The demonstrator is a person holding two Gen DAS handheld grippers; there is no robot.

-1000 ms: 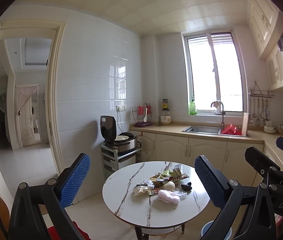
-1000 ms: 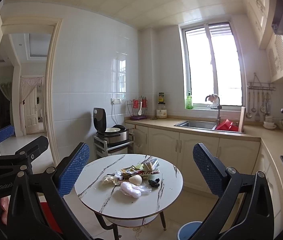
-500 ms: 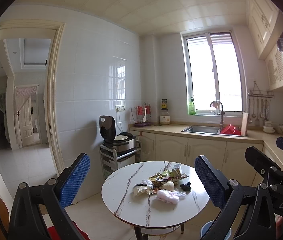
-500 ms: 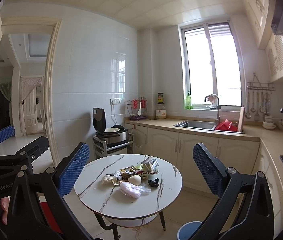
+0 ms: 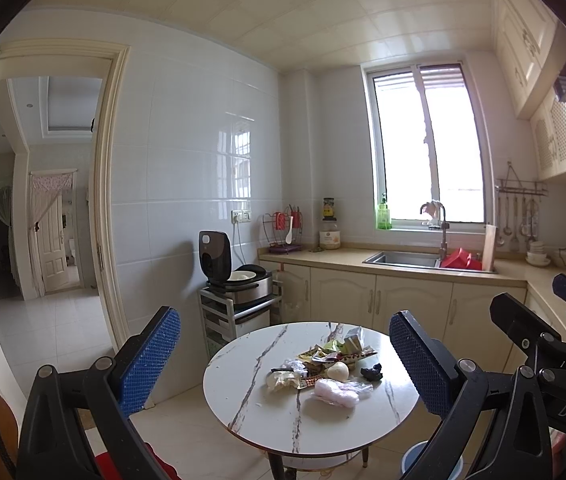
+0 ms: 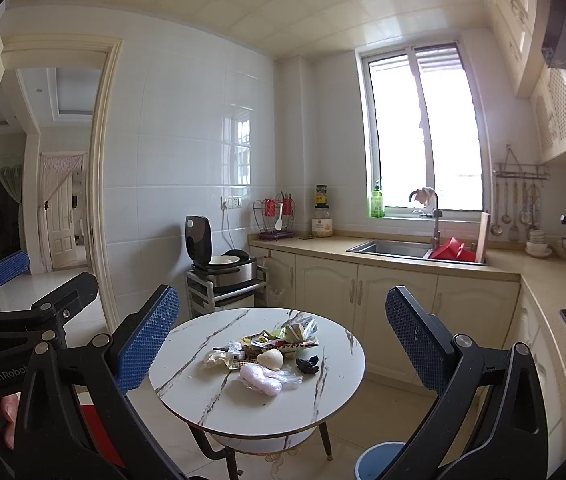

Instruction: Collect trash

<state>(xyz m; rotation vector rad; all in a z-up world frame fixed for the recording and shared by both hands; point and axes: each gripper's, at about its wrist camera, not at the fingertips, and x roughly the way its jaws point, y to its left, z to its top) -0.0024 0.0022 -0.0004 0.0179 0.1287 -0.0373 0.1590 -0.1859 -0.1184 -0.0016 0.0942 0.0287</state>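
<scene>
A pile of trash (image 5: 323,364) (image 6: 267,350) lies on a round white marble table (image 5: 251,412) (image 6: 219,400): crumpled wrappers, a pale round lump, a pink plastic bag (image 5: 335,392) (image 6: 261,378) and a small black scrap (image 5: 372,372) (image 6: 308,364). Both grippers hang well short of the table, in the air. My left gripper (image 5: 283,360) is open with nothing between its blue pads. My right gripper (image 6: 281,340) is open and empty too. Each gripper shows at the edge of the other's view.
A blue bin (image 5: 415,462) (image 6: 379,460) stands on the floor right of the table. Behind are a rice cooker on a cart (image 5: 239,280), a cabinet counter with a sink (image 5: 407,259), and a doorway (image 5: 43,240) at the left. A red object (image 6: 91,424) lies low left.
Both views have drifted very slightly; the table sits a touch further left in each. Both grippers stay open.
</scene>
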